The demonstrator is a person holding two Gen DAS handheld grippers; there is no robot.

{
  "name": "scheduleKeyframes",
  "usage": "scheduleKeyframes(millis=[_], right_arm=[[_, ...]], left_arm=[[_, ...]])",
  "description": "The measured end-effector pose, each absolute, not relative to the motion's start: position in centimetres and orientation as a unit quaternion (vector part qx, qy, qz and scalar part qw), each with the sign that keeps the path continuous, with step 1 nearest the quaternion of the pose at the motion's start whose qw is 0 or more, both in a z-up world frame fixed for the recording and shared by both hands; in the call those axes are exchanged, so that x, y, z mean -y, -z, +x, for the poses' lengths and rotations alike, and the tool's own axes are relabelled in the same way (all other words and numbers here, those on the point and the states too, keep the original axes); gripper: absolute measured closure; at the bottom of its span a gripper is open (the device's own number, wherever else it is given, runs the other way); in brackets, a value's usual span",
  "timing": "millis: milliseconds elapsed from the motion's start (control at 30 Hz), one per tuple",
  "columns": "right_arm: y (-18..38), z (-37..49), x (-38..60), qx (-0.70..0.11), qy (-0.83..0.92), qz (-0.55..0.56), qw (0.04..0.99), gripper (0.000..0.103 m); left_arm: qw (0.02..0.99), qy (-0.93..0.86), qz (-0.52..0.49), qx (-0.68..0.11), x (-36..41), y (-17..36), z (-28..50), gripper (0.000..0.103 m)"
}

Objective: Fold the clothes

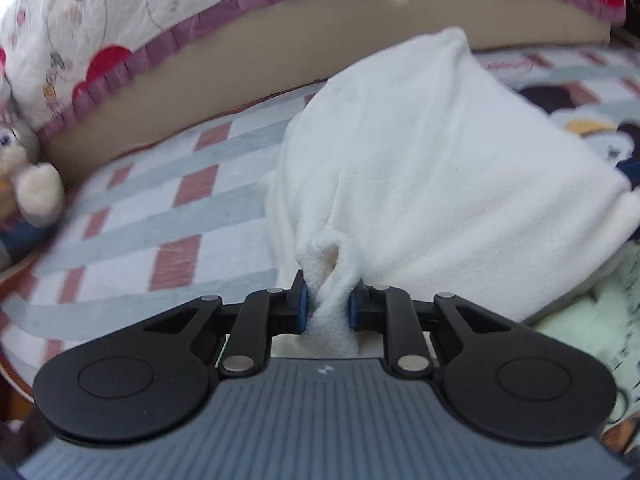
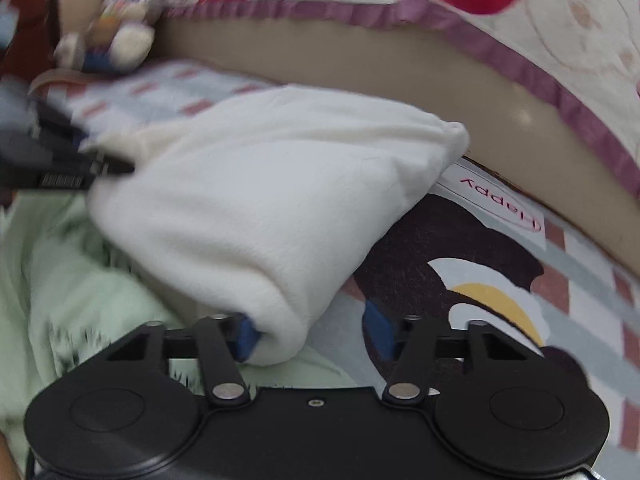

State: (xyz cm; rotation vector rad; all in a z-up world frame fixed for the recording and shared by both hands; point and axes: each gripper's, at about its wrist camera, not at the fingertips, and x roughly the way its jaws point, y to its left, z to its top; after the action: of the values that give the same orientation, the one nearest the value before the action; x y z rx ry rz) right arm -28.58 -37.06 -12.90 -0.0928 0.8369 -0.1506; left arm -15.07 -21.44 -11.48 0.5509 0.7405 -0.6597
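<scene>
The left hand-held gripper (image 1: 327, 306) pinches a bunched edge of the white fleece garment (image 1: 420, 168), which lies on the checked blanket (image 1: 168, 216); the right hand-held gripper (image 2: 310, 334) is spread, one pad touching the garment's fold

white fleece garment (image 1: 432, 168) bunched, lifted over bed.

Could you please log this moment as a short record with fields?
garment: white fleece garment, lifted and bunched
left gripper: shut on a twisted corner of the garment
right gripper: open, one blue pad touching the garment's lower fold
beneath: pale green cloth under the garment
surface: checked cartoon-print blanket
background: plush toy beside a purple-trimmed quilt
</scene>
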Motion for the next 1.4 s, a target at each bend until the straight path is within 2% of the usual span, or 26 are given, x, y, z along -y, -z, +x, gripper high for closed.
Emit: scheduleKeyframes(millis=[100, 167, 300, 367, 500, 567, 733, 833, 900, 967, 1200, 1267, 1400], right_arm=[[12.5, -28.5, 36.5, -0.422, 0.065, -0.07, 0.901, 0.061], [12.4, -28.5, 36.4, -0.442, 0.058, -0.082, 0.892, 0.06], [11.4, -29.4, 39.3, -0.453, 0.032, 0.039, 0.89, 0.058], [9.9, -30.8, 41.0, -0.411, 0.007, 0.118, 0.904, 0.056], [7.7, -32.3, 43.9, -0.319, -0.012, 0.217, 0.922, 0.048], [7.5, -31.0, 44.1, -0.33, 0.014, 0.199, 0.923, 0.046], [8.9, -28.0, 41.3, -0.359, 0.02, 0.112, 0.926, 0.046], [10.8, -26.4, 39.4, -0.389, 0.01, 0.055, 0.92, 0.041], [11.8, -26.2, 37.9, -0.407, 0.007, 0.012, 0.913, 0.031], [12.5, -26.2, 37.0, -0.42, 0.002, -0.016, 0.907, 0.029], [12.7, -26.7, 38.7, -0.436, -0.015, 0.036, 0.899, 0.028], [12.7, -26.9, 39.3, -0.44, -0.022, 0.057, 0.896, 0.028], [11.3, -27.5, 43.0, -0.435, -0.064, 0.193, 0.877, 0.028]], left_arm=[[0.847, 0.293, 0.278, -0.347, 21.6, 11.9, -15.4, 0.084], [0.848, 0.28, 0.289, -0.344, 21.7, 12.2, -15.6, 0.081], [0.848, 0.284, 0.243, -0.374, 20.6, 12.1, -14.3, 0.08], [0.848, 0.287, 0.208, -0.395, 19.8, 11.8, -13.4, 0.075], [0.847, 0.285, 0.156, -0.42, 18.6, 11.3, -12.5, 0.073], [0.855, 0.277, 0.156, -0.409, 18.4, 11.0, -12.8, 0.062], [0.864, 0.263, 0.17, -0.394, 18.1, 10.4, -13.6, 0.059], [0.865, 0.255, 0.177, -0.394, 17.8, 9.9, -14.0, 0.055], [0.865, 0.25, 0.173, -0.399, 17.3, 9.4, -14.2, 0.052], [0.861, 0.248, 0.148, -0.417, 16.2, 9.3, -13.9, 0.047], [0.851, 0.316, 0.119, -0.402, 17.9, 7.1, -8.3, 0.046], [0.847, 0.336, 0.111, -0.396, 18.5, 6.5, -6.7, 0.039], [0.838, 0.376, 0.096, -0.384, 19.7, 5.2, -3.4, 0.035]])
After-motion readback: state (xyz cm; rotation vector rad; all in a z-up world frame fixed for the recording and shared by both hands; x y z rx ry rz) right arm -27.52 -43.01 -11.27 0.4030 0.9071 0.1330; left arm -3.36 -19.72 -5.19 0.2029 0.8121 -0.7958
